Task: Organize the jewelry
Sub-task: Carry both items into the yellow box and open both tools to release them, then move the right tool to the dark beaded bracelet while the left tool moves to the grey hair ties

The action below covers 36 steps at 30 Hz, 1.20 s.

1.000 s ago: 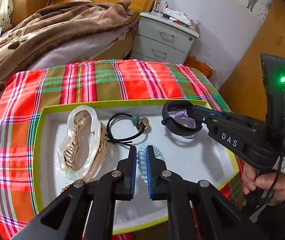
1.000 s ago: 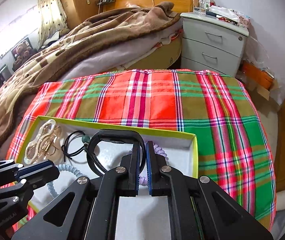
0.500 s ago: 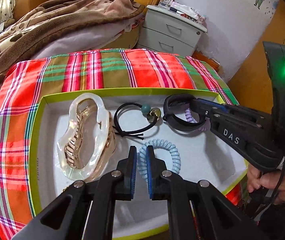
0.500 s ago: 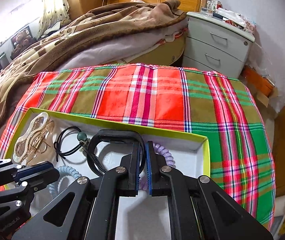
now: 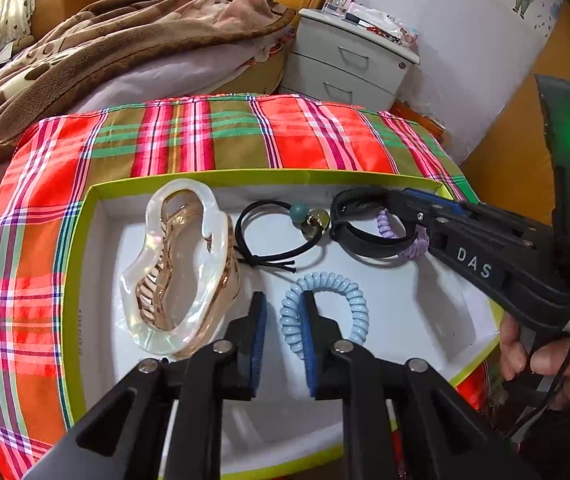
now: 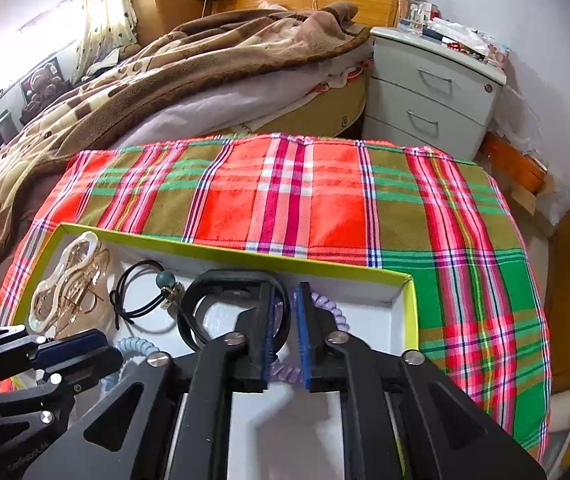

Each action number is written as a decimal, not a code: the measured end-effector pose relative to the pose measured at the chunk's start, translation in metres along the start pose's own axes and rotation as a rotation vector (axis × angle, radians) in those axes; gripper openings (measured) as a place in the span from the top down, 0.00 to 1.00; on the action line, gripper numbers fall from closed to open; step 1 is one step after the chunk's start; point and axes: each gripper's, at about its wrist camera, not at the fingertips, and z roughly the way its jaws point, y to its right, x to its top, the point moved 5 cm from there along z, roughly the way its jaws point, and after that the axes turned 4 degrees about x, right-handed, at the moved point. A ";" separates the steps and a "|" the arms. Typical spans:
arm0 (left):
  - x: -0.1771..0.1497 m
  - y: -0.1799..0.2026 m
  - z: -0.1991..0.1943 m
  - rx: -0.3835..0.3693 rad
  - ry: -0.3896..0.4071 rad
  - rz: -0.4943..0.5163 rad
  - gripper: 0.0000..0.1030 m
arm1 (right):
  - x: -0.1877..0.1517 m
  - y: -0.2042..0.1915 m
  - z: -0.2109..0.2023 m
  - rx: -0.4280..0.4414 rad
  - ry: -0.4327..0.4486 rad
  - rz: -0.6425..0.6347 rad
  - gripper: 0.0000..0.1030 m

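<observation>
Releasing step | left claw (image 5: 281,332) opening beside blue coil tie (image 5: 327,304) | right claw (image 6: 284,336) opening around purple coil tie (image 6: 331,312), inside tray (image 5: 245,178) | next: withdrawal needed

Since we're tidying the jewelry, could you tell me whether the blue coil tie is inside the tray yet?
Inside. The blue coil tie lies on the tray's white floor, beside the hair claw.
</observation>
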 end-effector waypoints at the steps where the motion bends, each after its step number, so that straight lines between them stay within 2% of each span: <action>1: 0.000 0.000 0.000 -0.001 0.001 -0.001 0.78 | 0.001 0.000 -0.001 -0.003 0.006 0.001 0.88; 11: -0.003 0.001 -0.010 0.004 0.016 0.001 0.69 | 0.000 -0.001 -0.012 0.004 0.032 0.017 0.86; 16: -0.005 0.005 -0.022 0.007 0.038 0.007 0.66 | -0.002 -0.004 -0.026 0.018 0.062 0.031 0.75; 24: -0.017 0.009 -0.048 0.008 0.072 0.016 0.64 | -0.011 -0.012 -0.051 0.039 0.105 0.048 0.74; 36: -0.053 0.010 -0.088 -0.031 0.121 0.019 0.64 | -0.048 -0.015 -0.112 0.070 0.201 0.079 0.74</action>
